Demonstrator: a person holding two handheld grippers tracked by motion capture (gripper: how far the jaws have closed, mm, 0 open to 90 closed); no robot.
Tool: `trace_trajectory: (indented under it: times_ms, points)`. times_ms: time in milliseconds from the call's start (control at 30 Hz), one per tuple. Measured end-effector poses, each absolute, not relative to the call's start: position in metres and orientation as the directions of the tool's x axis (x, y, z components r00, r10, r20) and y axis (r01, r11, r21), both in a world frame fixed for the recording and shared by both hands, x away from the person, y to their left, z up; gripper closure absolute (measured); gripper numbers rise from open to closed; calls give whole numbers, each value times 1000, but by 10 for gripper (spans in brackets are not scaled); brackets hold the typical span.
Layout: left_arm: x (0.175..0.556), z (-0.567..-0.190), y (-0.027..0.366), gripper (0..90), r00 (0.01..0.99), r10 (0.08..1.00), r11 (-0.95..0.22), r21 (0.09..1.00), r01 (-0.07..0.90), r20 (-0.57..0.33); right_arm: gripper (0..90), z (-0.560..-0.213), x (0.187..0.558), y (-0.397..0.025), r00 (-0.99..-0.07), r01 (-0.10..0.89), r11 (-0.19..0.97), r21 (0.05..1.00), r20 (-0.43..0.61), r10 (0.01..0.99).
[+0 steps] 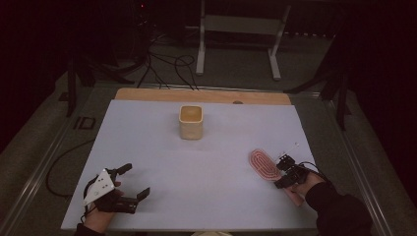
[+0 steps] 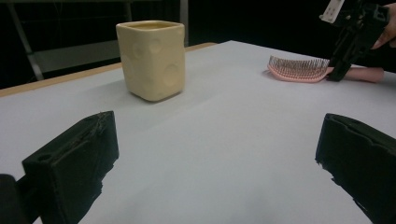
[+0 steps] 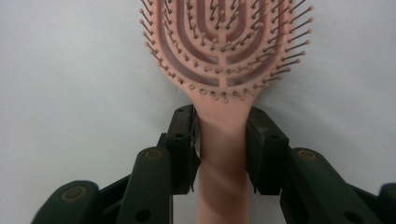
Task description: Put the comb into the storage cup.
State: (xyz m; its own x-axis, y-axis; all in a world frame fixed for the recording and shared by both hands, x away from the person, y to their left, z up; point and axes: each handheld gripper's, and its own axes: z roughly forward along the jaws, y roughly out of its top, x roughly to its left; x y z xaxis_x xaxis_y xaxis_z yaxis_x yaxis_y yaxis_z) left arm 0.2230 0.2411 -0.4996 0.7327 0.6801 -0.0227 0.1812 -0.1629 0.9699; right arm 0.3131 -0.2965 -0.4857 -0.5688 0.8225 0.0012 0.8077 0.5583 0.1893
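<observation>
A pink hairbrush (image 1: 263,164) lies bristles up on the white sheet at the right; its oval head (image 3: 224,42) points away from my right hand. My right gripper (image 1: 284,172) is shut on the brush's handle just below the head, one jaw on each side (image 3: 223,140). From the left gripper view the brush (image 2: 296,70) still rests on the table with the right gripper (image 2: 337,73) over its neck. My left gripper (image 1: 136,180) sits near the front left corner, jaws wide open and holding nothing (image 2: 217,154). A cream square cup (image 1: 191,122) stands upright at the middle back (image 2: 152,58).
The white sheet (image 1: 196,196) covers most of the table, with a strip of bare wood (image 1: 196,95) along the far edge. Beyond the table are floor cables (image 1: 167,64) and a white metal stand (image 1: 238,29). Dark surroundings.
</observation>
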Motion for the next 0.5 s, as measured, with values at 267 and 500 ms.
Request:
trace_trajectory:
  times_ms: [267,500]
  points:
    - [223,-500,241,2,734,679,-163,969,183,-25,673,-487,316,-293,-582,799,576,172,-15,813]
    - [223,-500,241,2,734,679,-165,969,186,-25,681,-487,319,-292,-603,788,597,148,-9,798]
